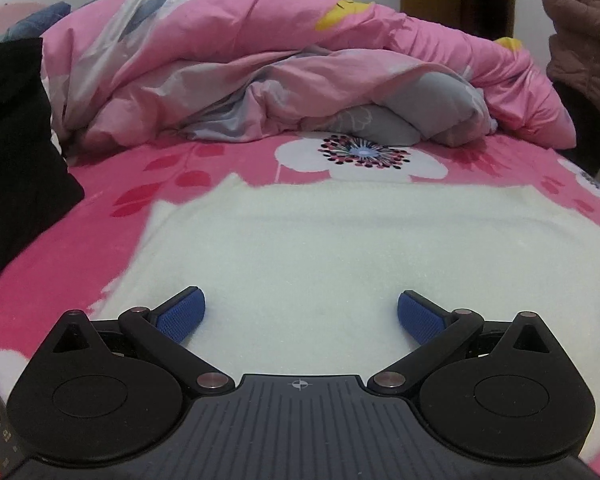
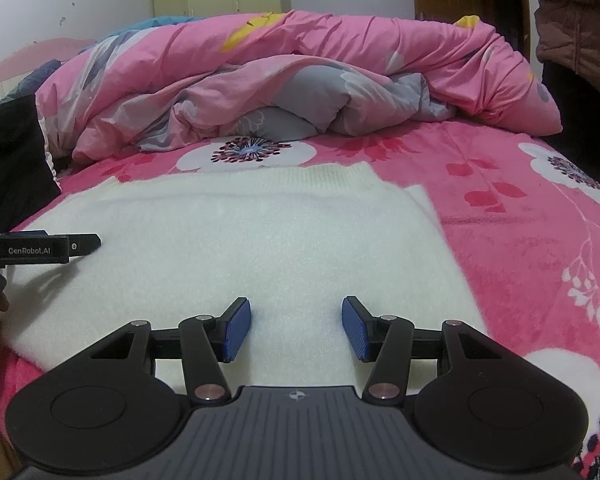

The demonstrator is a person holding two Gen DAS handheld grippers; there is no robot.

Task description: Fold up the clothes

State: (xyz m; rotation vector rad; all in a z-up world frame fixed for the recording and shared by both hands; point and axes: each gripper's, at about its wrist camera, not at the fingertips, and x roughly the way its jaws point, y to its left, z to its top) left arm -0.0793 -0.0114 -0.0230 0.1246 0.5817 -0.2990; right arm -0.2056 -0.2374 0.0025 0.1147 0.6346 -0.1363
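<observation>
From the left wrist view, the left gripper (image 1: 301, 312) is seen low over a white sweater (image 1: 320, 248), its blue pads (image 1: 182, 314) spread wide apart with nothing between them. The sweater is laid flat on a pink flowered bedsheet (image 1: 100, 184), filling the middle of the view. Behind it a crumpled pink duvet (image 1: 260, 64) is heaped across the bed, and a black cloth (image 1: 16, 132) is seen at the left edge. A person in a brown padded jacket (image 1: 580, 24) is partly shown at the far right.

From the right wrist view, the right gripper (image 2: 296, 328) is likewise held just above the near part of the sweater (image 2: 240, 232), jaws parted and holding nothing; whether the pads touch the knit cannot be told. The ribbed edge of the sweater is seen at the far side, near the duvet (image 2: 300, 64). The left gripper (image 2: 52, 246) is shown from the side at the left edge, above the sweater.

The garment appears to be spread out and smoothed, possibly with a sleeve already turned in, though this cannot be confirmed. No grasp has been made, so most or all of the folding is judged to remain.
</observation>
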